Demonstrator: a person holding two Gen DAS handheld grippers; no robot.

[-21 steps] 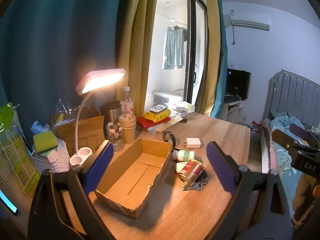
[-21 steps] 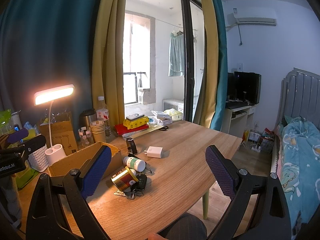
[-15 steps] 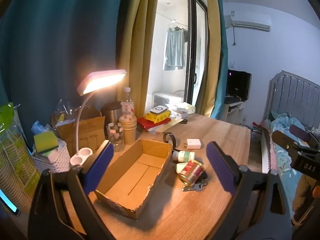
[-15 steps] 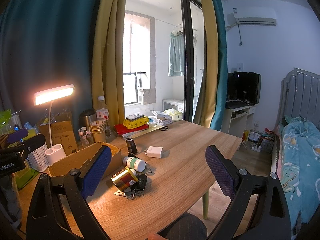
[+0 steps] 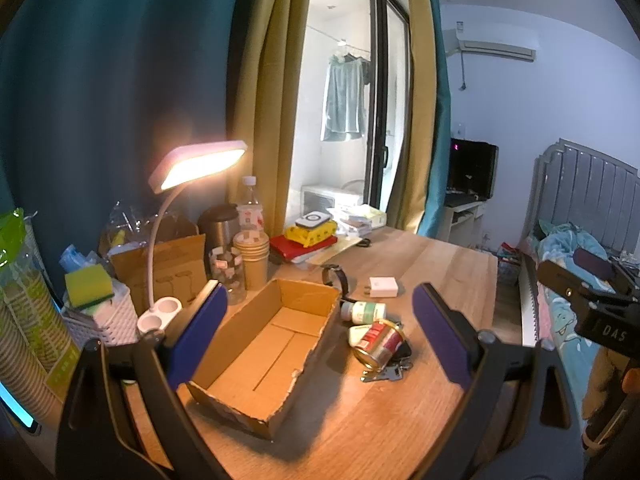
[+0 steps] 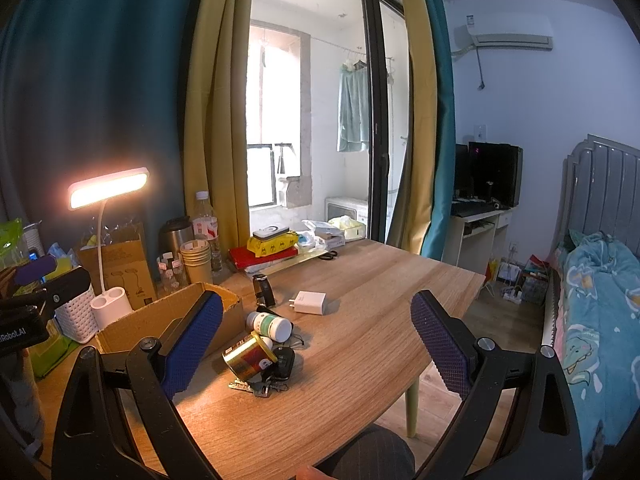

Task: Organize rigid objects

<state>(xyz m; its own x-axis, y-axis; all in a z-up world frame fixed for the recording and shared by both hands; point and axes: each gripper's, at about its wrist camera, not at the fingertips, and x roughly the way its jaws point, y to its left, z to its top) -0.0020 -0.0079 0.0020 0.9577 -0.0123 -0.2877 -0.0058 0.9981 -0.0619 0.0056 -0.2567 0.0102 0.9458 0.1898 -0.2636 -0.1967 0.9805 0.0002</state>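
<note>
An open, empty cardboard box (image 5: 276, 344) lies on the wooden desk (image 5: 432, 264); its side shows in the right wrist view (image 6: 160, 316). To its right lie a tipped red-and-gold can (image 5: 380, 344) (image 6: 248, 356), a white bottle with green label (image 5: 364, 311) (image 6: 270, 324), keys with a black fob (image 6: 268, 380), a white charger (image 5: 383, 287) (image 6: 310, 302) and a black watch (image 5: 336, 276) (image 6: 263, 290). My left gripper (image 5: 320, 332) is open and empty above the box. My right gripper (image 6: 316, 338) is open and empty above the desk, right of the can.
A lit desk lamp (image 5: 196, 164), a white basket with a sponge (image 5: 96, 312), paper cups (image 5: 251, 260), a jar, a flask, a water bottle and stacked books (image 5: 308, 242) crowd the desk's back left. A bed (image 6: 600, 288) stands right of the desk.
</note>
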